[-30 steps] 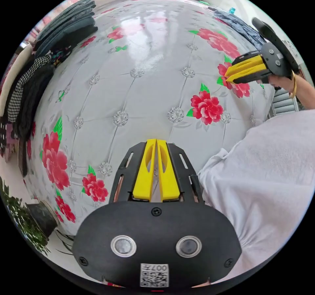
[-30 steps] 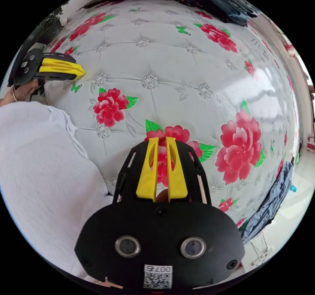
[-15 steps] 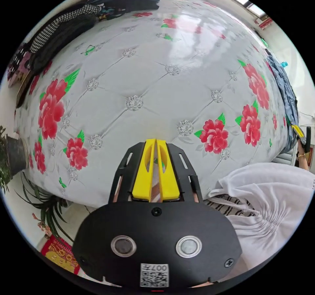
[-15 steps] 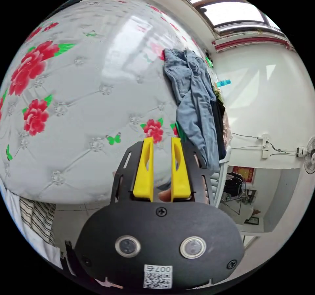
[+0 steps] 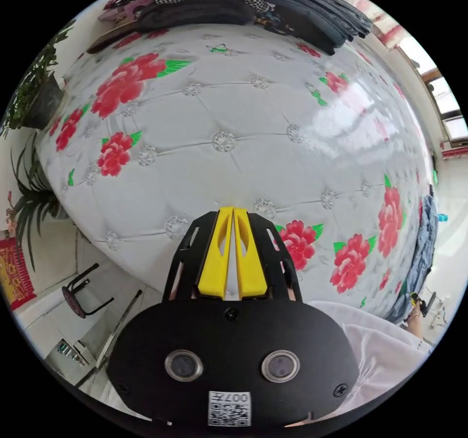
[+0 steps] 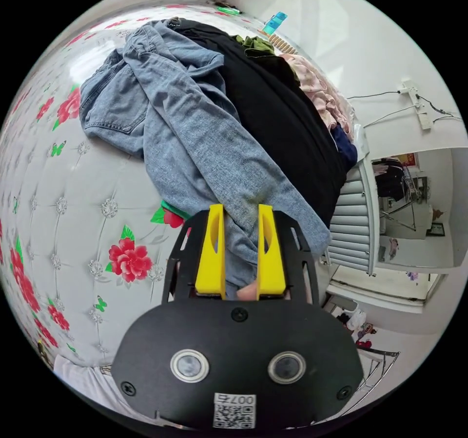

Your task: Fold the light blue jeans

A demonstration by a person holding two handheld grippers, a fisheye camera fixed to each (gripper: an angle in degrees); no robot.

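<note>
Since half a second ago the right gripper [image 6: 240, 214] has closed in on the clothes heap: the light blue jeans [image 6: 195, 131], then a small bundle at the bed's edge, now spread large through the right gripper view from 11 o'clock down to its yellow jaws. The jaws have parted further and stand open, one on each side of a hanging denim leg, not pressing it. The left gripper [image 5: 232, 212] still has its jaws drawn together on nothing, above the bed [image 5: 243, 131].

The jeans are soft, faded denim, crumpled, a seamed pocket showing at 10 o'clock. They lie on the heap beside a black garment [image 6: 278, 116], with pink cloth [image 6: 321, 92] at 1 o'clock. The bed cover is glossy, button-tufted grey-white, printed with red flowers. In the left gripper view, folded dark clothes [image 5: 302, 14] are stacked at 12 o'clock, the jeans [image 5: 424, 243] at 3 o'clock.
</note>
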